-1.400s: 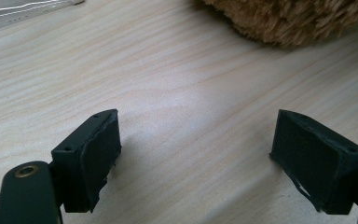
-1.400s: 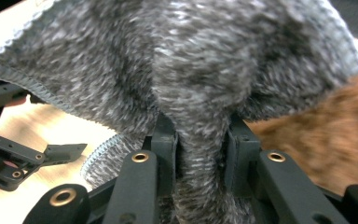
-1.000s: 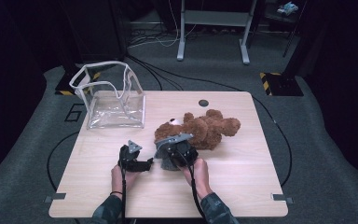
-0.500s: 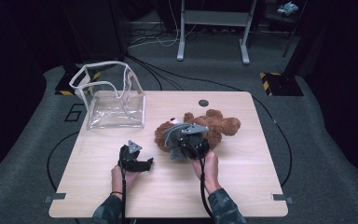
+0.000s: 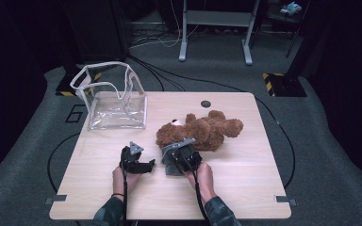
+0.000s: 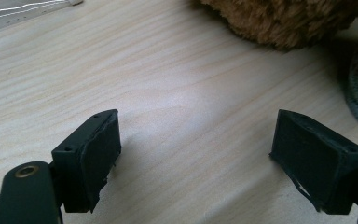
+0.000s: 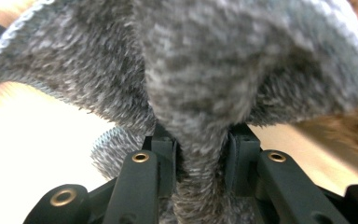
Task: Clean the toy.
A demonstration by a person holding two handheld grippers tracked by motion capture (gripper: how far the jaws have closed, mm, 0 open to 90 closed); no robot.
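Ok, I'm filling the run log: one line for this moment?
right gripper: shut on grey knit cloth | left gripper: open over table | teddy bear: lying by cloth

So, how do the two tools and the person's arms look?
Both tools, left and right, are black, and each carries a grey three-cornered plate on top. Their jaws are black blocks with flat dark pads and brass-coloured pivot rivets. A black cable trails from each along the forearm. The sleeves are dark and patterned.
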